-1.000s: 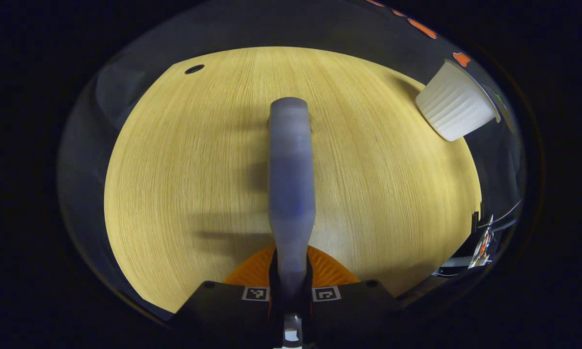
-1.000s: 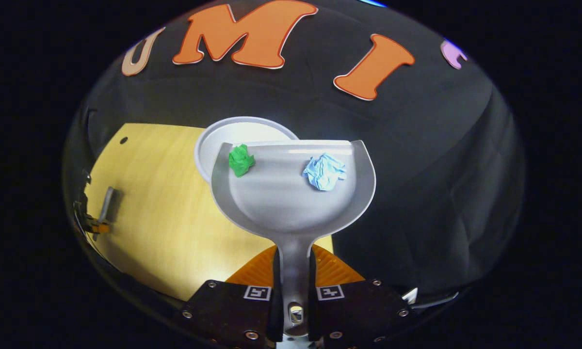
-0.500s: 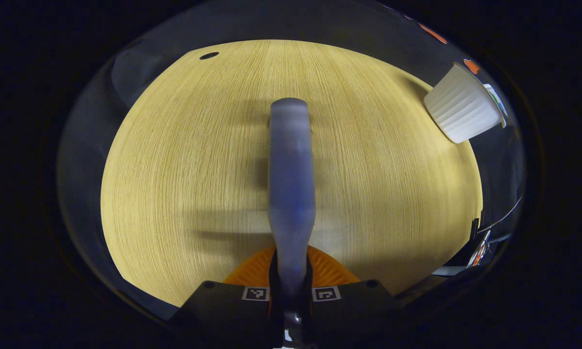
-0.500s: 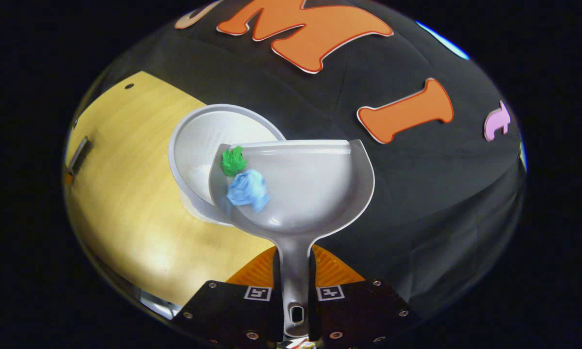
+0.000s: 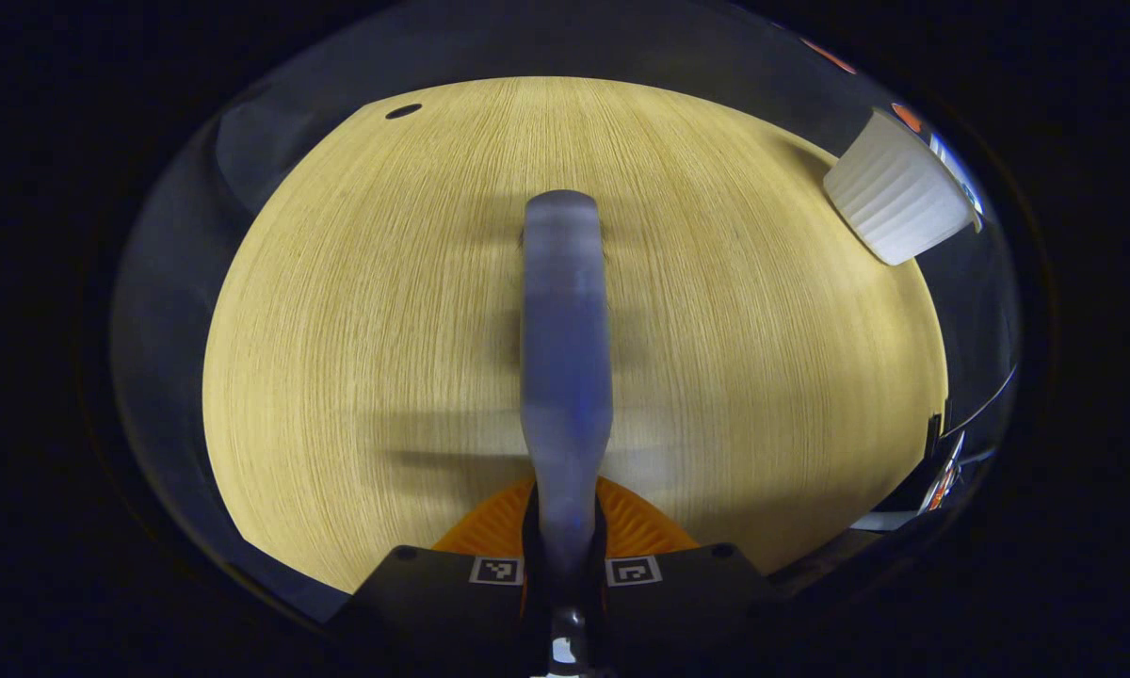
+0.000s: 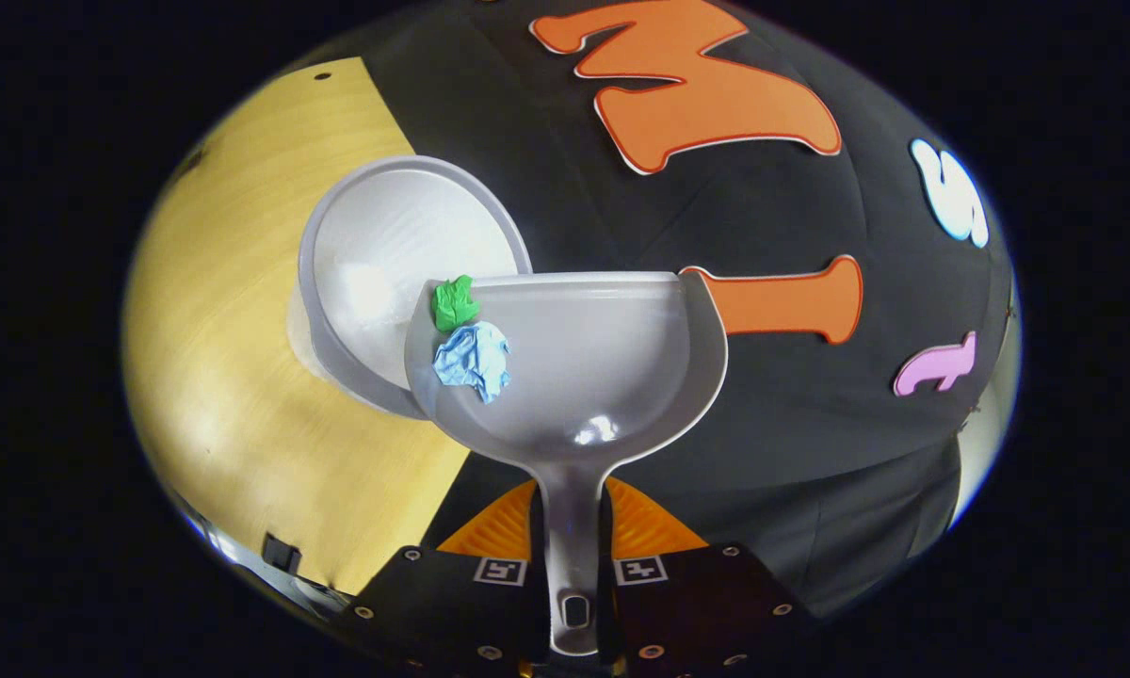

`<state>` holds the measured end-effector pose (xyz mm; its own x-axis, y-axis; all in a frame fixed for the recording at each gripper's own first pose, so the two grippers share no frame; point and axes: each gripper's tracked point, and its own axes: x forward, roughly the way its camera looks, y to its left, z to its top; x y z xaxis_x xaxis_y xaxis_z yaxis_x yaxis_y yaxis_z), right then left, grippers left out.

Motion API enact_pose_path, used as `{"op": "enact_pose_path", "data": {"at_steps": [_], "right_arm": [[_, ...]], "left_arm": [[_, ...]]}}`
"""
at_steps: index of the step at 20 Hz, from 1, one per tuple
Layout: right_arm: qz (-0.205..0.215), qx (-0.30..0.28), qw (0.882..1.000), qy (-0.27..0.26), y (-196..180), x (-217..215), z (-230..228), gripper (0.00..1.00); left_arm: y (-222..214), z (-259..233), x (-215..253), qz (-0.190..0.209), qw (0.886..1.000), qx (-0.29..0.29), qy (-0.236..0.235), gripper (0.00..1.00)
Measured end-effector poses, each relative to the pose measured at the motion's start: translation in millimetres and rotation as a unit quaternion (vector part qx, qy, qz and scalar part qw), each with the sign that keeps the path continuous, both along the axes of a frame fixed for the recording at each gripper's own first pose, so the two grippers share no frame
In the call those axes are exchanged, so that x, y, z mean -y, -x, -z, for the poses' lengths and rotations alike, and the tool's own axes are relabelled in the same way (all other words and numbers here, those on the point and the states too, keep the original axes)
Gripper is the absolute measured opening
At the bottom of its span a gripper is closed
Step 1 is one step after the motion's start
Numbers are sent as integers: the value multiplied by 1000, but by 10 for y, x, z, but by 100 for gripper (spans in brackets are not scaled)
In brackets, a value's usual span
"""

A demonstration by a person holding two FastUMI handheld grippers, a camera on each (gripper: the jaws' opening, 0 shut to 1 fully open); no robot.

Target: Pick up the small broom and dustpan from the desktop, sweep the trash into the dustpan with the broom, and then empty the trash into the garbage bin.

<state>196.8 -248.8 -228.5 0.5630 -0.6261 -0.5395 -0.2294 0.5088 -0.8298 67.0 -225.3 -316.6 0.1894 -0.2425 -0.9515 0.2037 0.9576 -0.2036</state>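
In the right gripper view the right gripper (image 6: 572,565) has its jaws drawn in tight on the narrow handle of the grey dustpan (image 6: 584,367), one finger pressing each side of the stem, so the pan is firmly grasped and carried out ahead of the camera. The pan is rolled toward its left side, and its left front corner overlaps the open mouth of the white garbage bin (image 6: 386,254), which stands on the wooden worktop (image 6: 226,377) close to the worktop's far edge, by the black cloth wall. Two pieces of crumpled paper trash lie inside the pan against its left wall: a green wad (image 6: 454,303) right at the front corner, at the lip of the pan beside the bin's rim, and a pale blue wad (image 6: 474,359) touching it just behind. The rest of the pan's floor is bare and glossy. In the left gripper view the left gripper (image 5: 565,556) is likewise clenched, its jaws closed on the grey handle of the small broom (image 5: 565,330), which runs straight out from the fingers above the worktop (image 5: 358,330) and casts soft shadows on the wood; its bristles cannot be made out. The bin (image 5: 895,202) appears at the upper right of that view, well apart from the broom.
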Motion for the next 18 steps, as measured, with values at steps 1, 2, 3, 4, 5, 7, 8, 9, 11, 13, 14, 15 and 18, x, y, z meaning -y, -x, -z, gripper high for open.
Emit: {"op": "enact_pose_path", "data": {"at_steps": [1,2,3,4,5,7,8,9,11,13,14,15,18], "right_arm": [[-9,-4,1000,14,-7,10,-14,19],[-15,-3,1000,24,-6,10,-24,19],[-19,-5,999,30,4,17,-22,19],[-26,-3,999,37,6,29,-36,19],[-28,-4,999,40,-14,46,-12,19],[-35,-2,998,47,-7,81,-29,19],[-39,-1,998,51,-11,80,-40,19],[-41,1,998,54,-18,71,-33,19],[-50,-1,996,68,-5,87,-48,19],[-59,0,995,78,-2,101,-56,19],[-56,3,996,75,5,104,-61,19],[-50,8,996,75,16,121,-80,19],[-45,9,995,86,78,221,-133,19]], "left_arm": [[-79,-16,62,2,1000,1,-3,17],[-161,-29,122,5,1000,1,-7,17],[-242,-37,188,6,1000,1,-9,17],[-326,-51,261,6,1000,0,-10,18],[-419,-67,339,6,1000,0,-10,17],[-610,-99,502,8,1000,1,-12,18],[-710,-115,591,10,1000,1,-13,17],[-811,-130,681,11,1000,1,-14,18],[-1016,-162,869,13,1000,1,-17,18],[-1231,-199,1075,19,1000,2,-20,18],[-1342,-216,1180,20,1000,2,-21,18],[-1452,-232,1285,21,1000,3,-22,18],[-1784,-287,1613,20,1000,4,-23,17]]}}
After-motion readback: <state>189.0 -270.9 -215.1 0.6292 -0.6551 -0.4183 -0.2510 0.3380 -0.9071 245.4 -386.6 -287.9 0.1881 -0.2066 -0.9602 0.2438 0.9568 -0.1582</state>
